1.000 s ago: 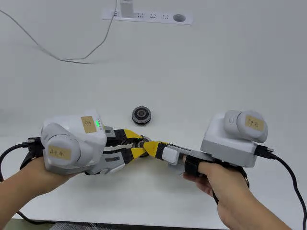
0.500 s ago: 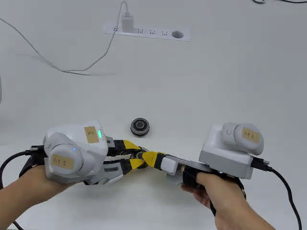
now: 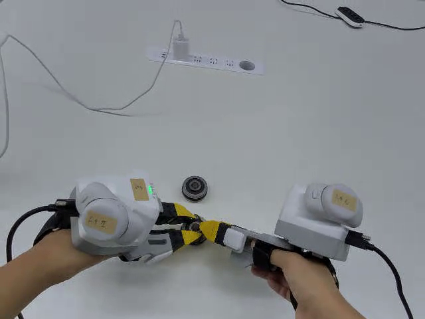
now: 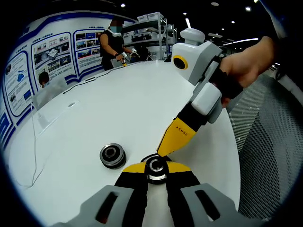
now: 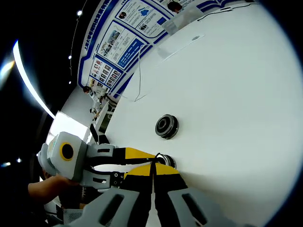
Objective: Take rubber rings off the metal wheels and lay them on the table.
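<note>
1. L claw is clamping a metal wheel btwn its yellow tips, close to the person.
2. R claw is reaching in from 3 o'clock, jaws pressed together, tips touching that wheel's rim; can't tell if anything's pinched btwn them.
3. 2nd wheel is lying flat on the desk at 12 o'clock, near but apart.
4. Power strip is sitting far back, 12 o'clock.

Bare table to the right, loose wheel just ahead, power strip and cable apparently well beyond.
</note>
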Motion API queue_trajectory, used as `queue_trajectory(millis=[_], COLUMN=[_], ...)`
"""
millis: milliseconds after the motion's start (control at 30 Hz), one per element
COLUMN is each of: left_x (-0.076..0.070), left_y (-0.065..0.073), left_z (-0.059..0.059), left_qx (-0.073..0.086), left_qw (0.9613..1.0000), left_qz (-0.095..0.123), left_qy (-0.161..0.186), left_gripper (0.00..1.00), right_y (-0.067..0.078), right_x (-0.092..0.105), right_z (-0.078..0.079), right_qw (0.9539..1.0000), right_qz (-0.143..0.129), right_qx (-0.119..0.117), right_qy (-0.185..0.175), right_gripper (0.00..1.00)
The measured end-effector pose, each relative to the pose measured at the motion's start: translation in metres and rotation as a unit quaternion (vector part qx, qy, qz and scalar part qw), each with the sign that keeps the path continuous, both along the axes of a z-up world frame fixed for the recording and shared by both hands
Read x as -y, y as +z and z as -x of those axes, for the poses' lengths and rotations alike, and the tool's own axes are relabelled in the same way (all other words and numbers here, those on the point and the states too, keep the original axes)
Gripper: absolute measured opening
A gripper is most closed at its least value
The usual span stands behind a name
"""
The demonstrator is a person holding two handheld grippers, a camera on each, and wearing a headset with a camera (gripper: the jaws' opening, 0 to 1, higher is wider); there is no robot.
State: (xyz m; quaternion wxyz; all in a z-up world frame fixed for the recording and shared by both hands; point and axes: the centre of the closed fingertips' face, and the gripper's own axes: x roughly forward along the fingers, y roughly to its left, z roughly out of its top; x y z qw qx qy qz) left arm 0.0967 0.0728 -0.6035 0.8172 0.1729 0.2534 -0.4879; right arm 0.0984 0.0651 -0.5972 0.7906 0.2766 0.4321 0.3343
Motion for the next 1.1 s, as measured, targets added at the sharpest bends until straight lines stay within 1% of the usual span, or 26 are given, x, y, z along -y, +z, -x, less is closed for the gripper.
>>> queue_trajectory(millis=[133,167,233,300,367,500,633,800,833,900,967,1067,1100], left_x=[-0.006,-0.009,-0.014,-0.019,-0.023,-0.030,-0.032,-0.031,-0.031,-0.029,-0.028,-0.026,-0.026], left_y=[0.009,0.010,0.012,0.015,0.019,0.026,0.028,0.031,0.031,0.033,0.034,0.035,0.036], left_z=[-0.001,-0.002,-0.003,-0.004,-0.005,-0.009,-0.010,-0.012,-0.012,-0.012,-0.012,-0.012,-0.013], left_qx=[0.004,0.009,0.010,0.015,0.018,0.021,0.024,0.025,0.027,0.027,0.028,0.030,0.034], left_qw=[0.9999,0.9999,0.9998,0.9997,0.9995,0.9988,0.9986,0.9980,0.9979,0.9977,0.9977,0.9975,0.9973], left_qz=[0.011,0.009,0.006,0.006,0.010,0.018,0.019,0.029,0.030,0.032,0.034,0.037,0.034], left_qy=[0.007,0.010,0.013,0.017,0.025,0.040,0.042,0.049,0.052,0.052,0.051,0.052,0.055], left_gripper=[0.17,0.18,0.19,0.20,0.21,0.23,0.23,0.24,0.25,0.25,0.25,0.27,0.28], right_y=[0.000,0.000,0.000,0.001,0.005,0.007,0.013,0.024,0.027,0.029,0.031,0.029,0.027], right_x=[-0.001,-0.001,-0.002,-0.004,-0.007,-0.013,-0.014,-0.012,-0.010,-0.005,0.004,0.019,0.025], right_z=[-0.001,-0.001,-0.001,0.000,-0.002,-0.004,-0.005,-0.011,-0.013,-0.017,-0.022,-0.028,-0.030], right_qw=[1.0000,1.0000,1.0000,1.0000,0.9999,0.9999,0.9997,0.9989,0.9986,0.9984,0.9979,0.9968,0.9963], right_qz=[-0.001,-0.002,-0.002,-0.005,-0.013,-0.016,-0.023,-0.044,-0.049,-0.049,-0.048,-0.045,-0.045], right_qx=[-0.002,-0.003,-0.003,-0.002,-0.001,0.001,0.004,0.010,0.010,0.014,0.019,0.016,0.018], right_qy=[-0.002,-0.001,-0.001,0.001,-0.001,0.004,0.003,-0.009,-0.017,-0.025,-0.039,-0.064,-0.071], right_gripper=[0.01,0.01,0.01,0.01,0.01,0.01,0.01,0.02,0.02,0.02,0.02,0.02,0.02])
